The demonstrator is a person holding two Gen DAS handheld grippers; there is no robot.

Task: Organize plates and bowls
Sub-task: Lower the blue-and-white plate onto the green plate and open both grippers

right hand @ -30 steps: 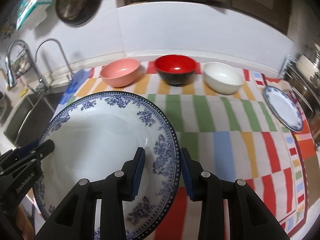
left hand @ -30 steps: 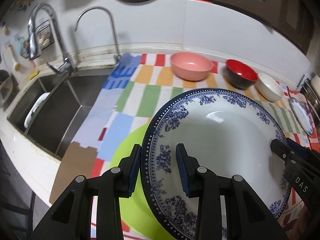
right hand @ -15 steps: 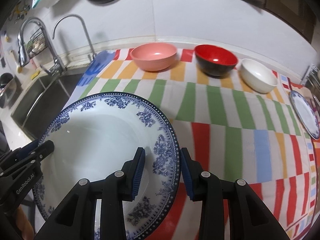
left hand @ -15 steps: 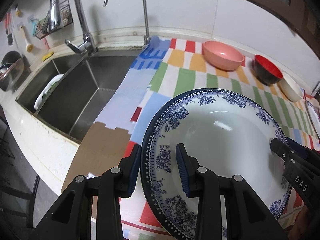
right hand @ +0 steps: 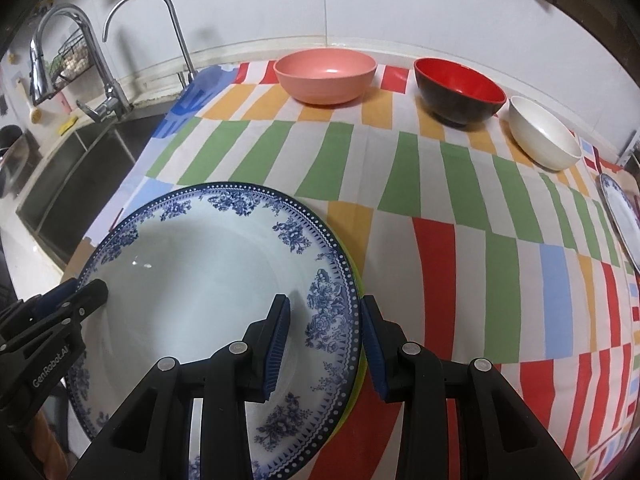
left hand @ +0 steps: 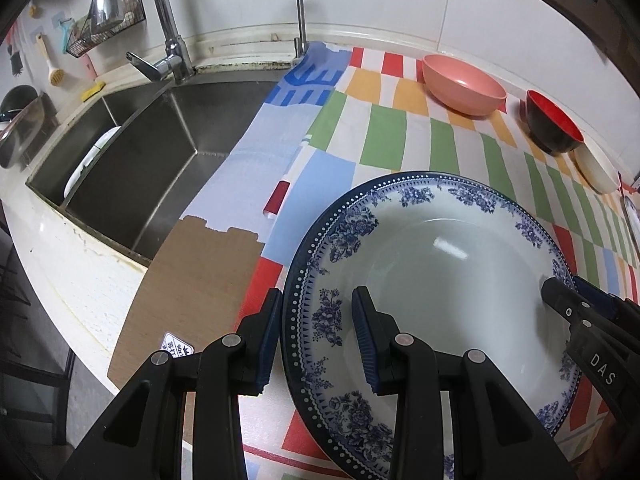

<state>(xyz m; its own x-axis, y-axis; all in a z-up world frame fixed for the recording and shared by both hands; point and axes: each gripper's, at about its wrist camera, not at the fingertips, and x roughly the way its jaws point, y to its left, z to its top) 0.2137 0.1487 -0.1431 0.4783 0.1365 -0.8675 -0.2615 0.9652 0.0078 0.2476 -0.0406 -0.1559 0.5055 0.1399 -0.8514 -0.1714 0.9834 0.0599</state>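
You have the blue-patterned plate (right hand: 208, 280) pinched at opposite rims by left gripper (left hand: 316, 336) and right gripper (right hand: 324, 340), over a green plate (right hand: 357, 280) — not yet released. Pink bowl (right hand: 326, 76), red bowl (right hand: 460, 90), white bowl (right hand: 544, 136) stand unstacked; small plate (right hand: 620, 216) remains apart.

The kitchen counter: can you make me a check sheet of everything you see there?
Surface: striped multicoloured cloth covering the counter beside a steel sink.
Job's things: large blue-and-white floral plate over a lime-green plate; pink bowl, red-and-black bowl, white bowl in a row at the back; small blue-rimmed plate at the cloth's right edge.
Clutter: nothing seen.
Grippers: left claw and right claw each straddle the floral plate's rim.
Cables: nothing seen.
Surroundings: two taps, white wall.
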